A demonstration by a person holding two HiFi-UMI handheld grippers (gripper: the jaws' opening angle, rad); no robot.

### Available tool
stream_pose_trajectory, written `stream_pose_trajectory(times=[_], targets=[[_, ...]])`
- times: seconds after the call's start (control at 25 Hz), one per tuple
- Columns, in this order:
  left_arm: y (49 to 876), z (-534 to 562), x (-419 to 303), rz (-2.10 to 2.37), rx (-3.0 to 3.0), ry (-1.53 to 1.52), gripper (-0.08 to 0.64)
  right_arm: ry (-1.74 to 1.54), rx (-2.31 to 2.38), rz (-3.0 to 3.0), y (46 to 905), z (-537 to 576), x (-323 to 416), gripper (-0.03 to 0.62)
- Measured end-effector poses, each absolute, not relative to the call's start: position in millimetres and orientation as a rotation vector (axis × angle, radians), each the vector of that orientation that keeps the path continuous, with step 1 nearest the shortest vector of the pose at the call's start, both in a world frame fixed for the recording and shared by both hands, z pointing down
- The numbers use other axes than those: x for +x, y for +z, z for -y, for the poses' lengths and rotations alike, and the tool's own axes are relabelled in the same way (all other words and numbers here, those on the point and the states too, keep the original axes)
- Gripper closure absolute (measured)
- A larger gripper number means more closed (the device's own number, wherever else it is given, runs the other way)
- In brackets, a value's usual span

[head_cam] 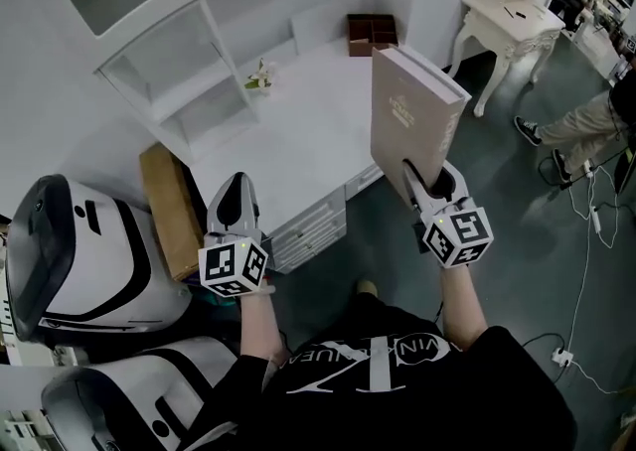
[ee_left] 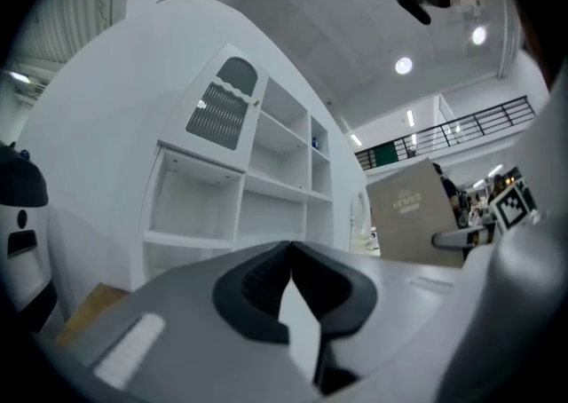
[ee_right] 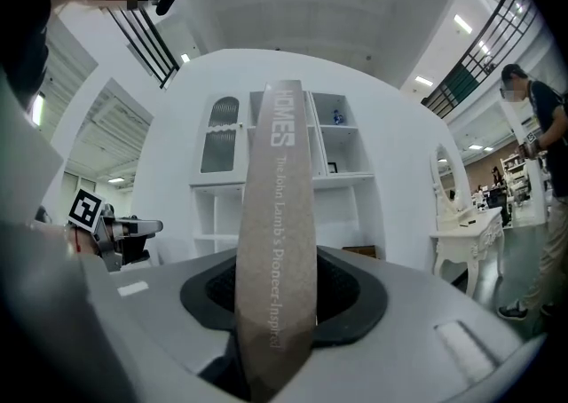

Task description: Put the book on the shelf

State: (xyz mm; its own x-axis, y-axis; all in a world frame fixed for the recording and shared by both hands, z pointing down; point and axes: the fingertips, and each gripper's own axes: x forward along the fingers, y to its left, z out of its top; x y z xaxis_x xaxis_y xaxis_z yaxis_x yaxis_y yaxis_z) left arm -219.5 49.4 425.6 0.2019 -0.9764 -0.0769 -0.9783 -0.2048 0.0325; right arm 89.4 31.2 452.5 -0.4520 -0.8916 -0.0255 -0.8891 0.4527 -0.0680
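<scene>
Right gripper (head_cam: 430, 181) is clamping the book (head_cam: 412, 111) at its lower end, holding it upright in the air beside the white worktop (head_cam: 298, 141), well short of the shelf (head_cam: 184, 91). Left gripper (head_cam: 236, 188) is hovering empty, jaws closed together.

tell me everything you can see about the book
The book is a thick, closed hardback with a taupe cover and spine and pale lettering; HOMES is readable on the spine. It stands upright, clamped at its lower edge by the right gripper, spine facing that gripper's camera. It is held in the air before the white shelf unit, touching nothing else.
</scene>
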Motion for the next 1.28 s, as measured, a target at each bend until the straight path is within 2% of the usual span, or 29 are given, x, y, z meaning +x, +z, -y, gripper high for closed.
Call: stream_pose_trajectory(times=[0.6,1.04,1.28], targets=[[431,67,-158,-1.912,-2.450,0.079,0.560,-0.086,-1.578,-2.637,462,82,129,0.414],[444,83,-167,-1.982,-2.451,-0.016,0.560,-0.201,-1.474,-2.643,472,123,112,0.414],[432,129,-157,-1.934,-2.465,0.014,0.560,-0.137,-1.435,-2.645,451,163,107,0.416]])
